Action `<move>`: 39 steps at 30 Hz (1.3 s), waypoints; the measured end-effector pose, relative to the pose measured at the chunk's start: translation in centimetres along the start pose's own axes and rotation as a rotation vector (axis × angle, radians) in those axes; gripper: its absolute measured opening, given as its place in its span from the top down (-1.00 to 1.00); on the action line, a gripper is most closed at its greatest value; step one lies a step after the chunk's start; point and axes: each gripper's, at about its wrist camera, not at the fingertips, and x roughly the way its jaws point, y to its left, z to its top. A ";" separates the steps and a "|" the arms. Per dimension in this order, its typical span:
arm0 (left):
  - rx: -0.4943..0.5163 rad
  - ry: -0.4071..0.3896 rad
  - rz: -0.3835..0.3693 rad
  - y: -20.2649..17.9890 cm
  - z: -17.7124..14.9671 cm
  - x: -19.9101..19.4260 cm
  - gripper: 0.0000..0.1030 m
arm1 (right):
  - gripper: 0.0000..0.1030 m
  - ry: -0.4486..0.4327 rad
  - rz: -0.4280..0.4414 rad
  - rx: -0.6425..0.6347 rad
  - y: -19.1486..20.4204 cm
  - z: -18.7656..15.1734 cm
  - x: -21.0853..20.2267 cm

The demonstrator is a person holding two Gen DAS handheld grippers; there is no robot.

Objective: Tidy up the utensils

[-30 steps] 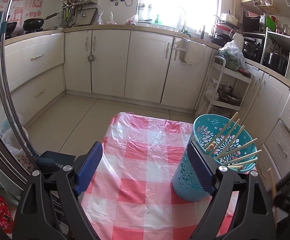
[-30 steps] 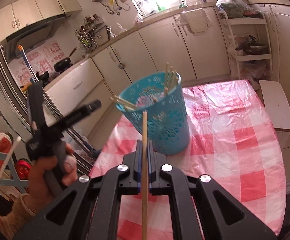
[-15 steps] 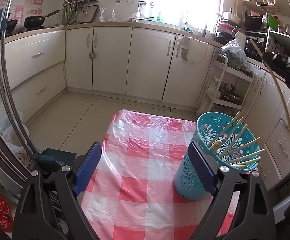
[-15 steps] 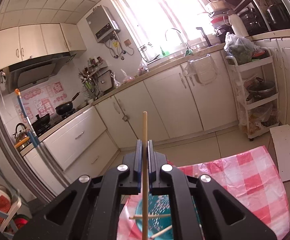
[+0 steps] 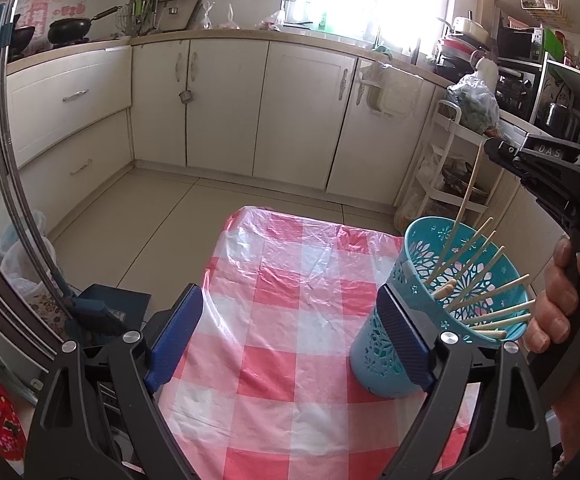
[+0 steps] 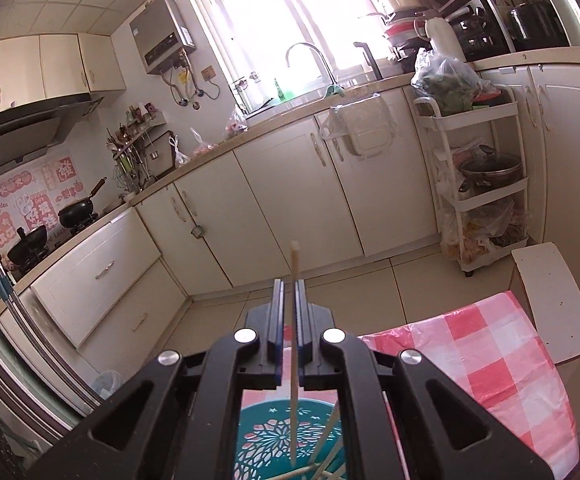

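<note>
My left gripper (image 5: 290, 340): jaws wide, nothing between, beside teal perforated plastic basket (image 5: 386, 356) on pink-checked tablecloth (image 5: 274, 280). My right gripper (image 6: 289, 312): clamped on pale wooden chopstick (image 6: 293, 360), tip inside basket mouth. Step: depositing chopstick. Next: release, probably; stick should drop among others.

Checked table (image 5: 290, 360) (teal basket (image 5: 386, 356) atop)

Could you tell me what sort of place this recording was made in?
A home kitchen, most likely: cream cabinets under a counter with a sink faucet by the window, woks on a gas stove, and a water heater on the wall.
</note>
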 end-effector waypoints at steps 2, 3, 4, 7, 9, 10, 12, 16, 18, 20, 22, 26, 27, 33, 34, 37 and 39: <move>0.003 0.004 -0.001 -0.1 0.0 0.1 -0.65 | 0.89 0.016 0.008 -0.015 0.1 -0.4 0.0; 0.005 0.005 0.000 -0.2 0.0 0.1 -0.65 | 0.89 0.022 0.012 -0.021 0.2 -0.7 -0.1; 0.009 0.005 0.002 -0.2 -0.1 0.2 -0.65 | 0.89 0.027 0.017 -0.030 0.3 -1.0 -0.3; 0.010 0.005 0.006 -0.2 -0.1 0.2 -0.65 | 0.89 0.056 0.030 -0.055 0.3 -2.0 -0.9; 0.012 0.004 0.007 -0.3 -0.1 0.2 -0.65 | 0.89 0.073 0.033 -0.074 0.4 -2.8 -1.5; 0.015 0.003 0.008 -0.3 -0.1 0.2 -0.65 | 0.89 0.078 0.033 -0.083 0.3 -3.2 -2.1; 0.019 -0.001 0.011 -0.3 -0.2 0.0 -0.65 | 0.88 0.086 0.034 -0.084 0.0 -3.9 -3.2; 0.039 -0.022 0.013 -0.5 -0.2 -0.7 -0.66 | 0.41 0.093 0.025 -0.075 -0.8 -5.0 -6.5; 0.070 -0.047 0.021 -1.0 -0.2 -1.6 -0.71 | 0.13 0.089 0.005 -0.090 -1.0 -5.6 -8.3; 0.106 -0.067 0.024 -1.7 -0.1 -2.9 -0.75 | -0.13 0.102 -0.019 -0.100 -1.1 -6.1 -9.9; 0.117 -0.085 0.028 -2.3 0.2 -4.5 -0.80 | -0.29 0.122 -0.034 -0.109 -1.1 -6.6 -11.1; 0.143 -0.121 0.058 -3.5 -0.1 -8.3 -0.86 | -0.54 0.154 -0.053 -0.112 -1.1 -7.0 -13.2; 0.156 -0.121 0.070 -3.8 -0.4 -9.3 -0.86 | -0.55 0.163 -0.050 -0.103 -1.2 -7.0 -13.6; 0.172 -0.080 0.109 -4.6 -1.8 -14.2 -0.86 | -0.76 0.181 -0.049 -0.104 -0.5 -7.2 -16.9; 0.172 -0.080 0.103 -4.6 -2.1 -15.2 -0.86 | -0.78 0.183 -0.048 -0.106 -0.3 -7.3 -17.6; 0.163 -0.086 0.075 -4.5 -3.0 -18.2 -0.86 | -0.84 0.196 -0.047 -0.117 0.4 -7.8 -19.4; 0.156 -0.081 0.049 -4.3 -3.4 -20.0 -0.86 | -0.86 0.197 -0.046 -0.126 1.0 -8.1 -20.8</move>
